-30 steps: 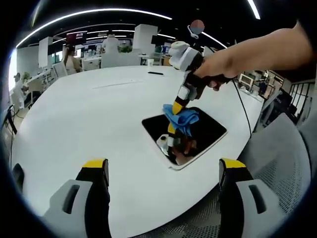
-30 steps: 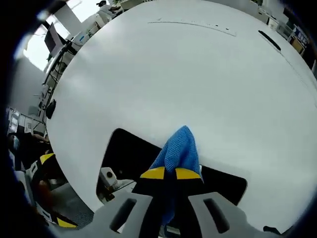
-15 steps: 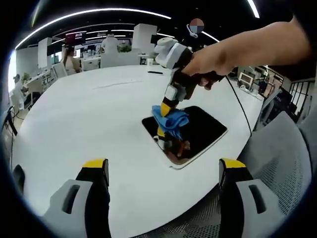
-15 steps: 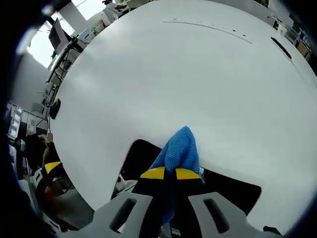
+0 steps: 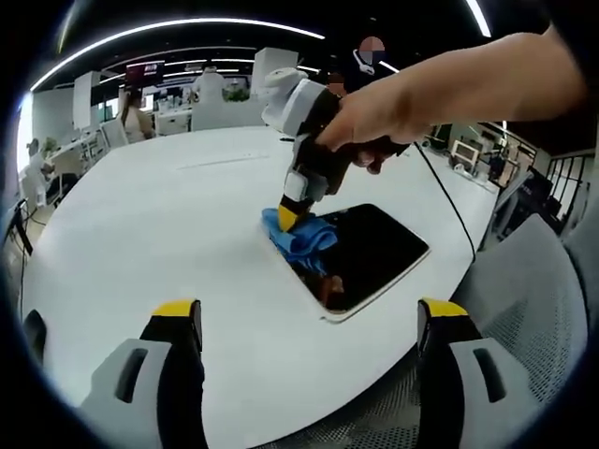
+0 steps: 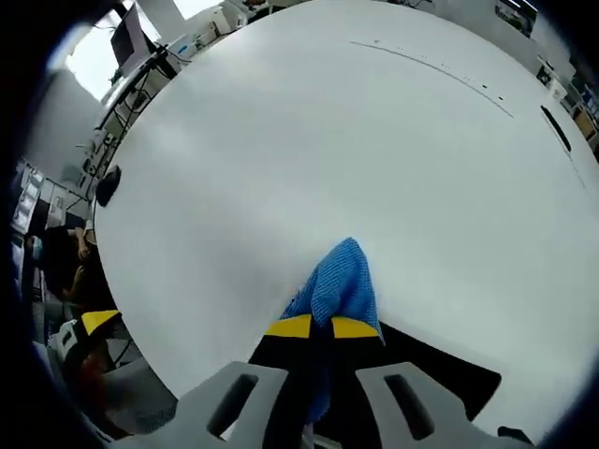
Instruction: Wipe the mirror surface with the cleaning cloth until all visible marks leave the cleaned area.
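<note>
In the left gripper view, my left gripper (image 5: 309, 323) is at 6 o'clock with its two yellow-tipped jaws spread wide apart and nothing between them; it hangs above the near edge of the white round surface (image 5: 159, 215). The mirror (image 5: 360, 253) lies flat on this surface, a little right of the centre of the view, a dark rectangle with a pale rim and rounded corners. My right gripper (image 5: 292, 204) comes in from 1 o'clock, held by my hand (image 5: 374, 122), and its jaws are closed on the blue cleaning cloth (image 5: 299, 238). The cloth is pressed down at the corner of the mirror toward 9 o'clock, partly on the glass and partly over the rim onto the white top.

In the right gripper view, my right gripper (image 6: 314, 327) rises from 6 o'clock with both yellow tips pinched together on the cleaning cloth (image 6: 337, 281), which stands up from them toward 12 o'clock. The dark glass of the mirror (image 6: 440, 369) shows just behind and beside the jaws, from 6 to 4 o'clock. The surface (image 6: 309, 140) spreads out beyond. At 8 o'clock a yellow tip of my left gripper (image 6: 98, 321) is seen at the table edge.

Whether marks are on the glass I cannot tell.
</note>
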`<state>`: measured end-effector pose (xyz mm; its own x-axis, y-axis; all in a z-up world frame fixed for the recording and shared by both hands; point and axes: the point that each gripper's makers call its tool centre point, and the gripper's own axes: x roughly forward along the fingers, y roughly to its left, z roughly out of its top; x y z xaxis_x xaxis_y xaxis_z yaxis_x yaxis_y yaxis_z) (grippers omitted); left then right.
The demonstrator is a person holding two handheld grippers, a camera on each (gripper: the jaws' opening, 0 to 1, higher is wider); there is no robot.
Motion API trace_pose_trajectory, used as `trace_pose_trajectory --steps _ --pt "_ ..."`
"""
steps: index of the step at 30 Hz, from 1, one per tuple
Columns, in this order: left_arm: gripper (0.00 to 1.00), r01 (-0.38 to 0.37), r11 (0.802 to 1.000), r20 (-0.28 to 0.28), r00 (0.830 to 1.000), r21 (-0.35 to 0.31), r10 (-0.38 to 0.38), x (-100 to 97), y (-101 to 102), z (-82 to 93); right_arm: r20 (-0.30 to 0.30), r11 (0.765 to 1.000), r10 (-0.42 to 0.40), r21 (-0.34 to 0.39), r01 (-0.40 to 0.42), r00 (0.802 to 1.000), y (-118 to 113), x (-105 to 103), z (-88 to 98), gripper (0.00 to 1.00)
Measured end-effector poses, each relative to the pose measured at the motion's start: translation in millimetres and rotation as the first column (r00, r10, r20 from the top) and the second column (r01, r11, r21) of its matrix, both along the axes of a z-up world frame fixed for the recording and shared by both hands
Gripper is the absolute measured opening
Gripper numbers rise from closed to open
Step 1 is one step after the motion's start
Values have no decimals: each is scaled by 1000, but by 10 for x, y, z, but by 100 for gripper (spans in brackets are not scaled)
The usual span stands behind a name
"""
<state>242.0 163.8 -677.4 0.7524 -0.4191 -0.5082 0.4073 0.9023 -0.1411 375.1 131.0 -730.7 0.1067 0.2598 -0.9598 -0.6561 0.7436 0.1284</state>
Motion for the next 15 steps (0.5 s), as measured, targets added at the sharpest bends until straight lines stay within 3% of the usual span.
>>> trace_pose_trajectory --steps 6,15 --pt "97 3 1000 17 1000 4 -3 1 -11 51 -2 1000 4 0 -4 1000 24 61 -45 0" --pt "96 7 1000 10 1000 4 -7 -2 -16 37 -1 1000 -24 16 24 1000 -14 -23 26 0"
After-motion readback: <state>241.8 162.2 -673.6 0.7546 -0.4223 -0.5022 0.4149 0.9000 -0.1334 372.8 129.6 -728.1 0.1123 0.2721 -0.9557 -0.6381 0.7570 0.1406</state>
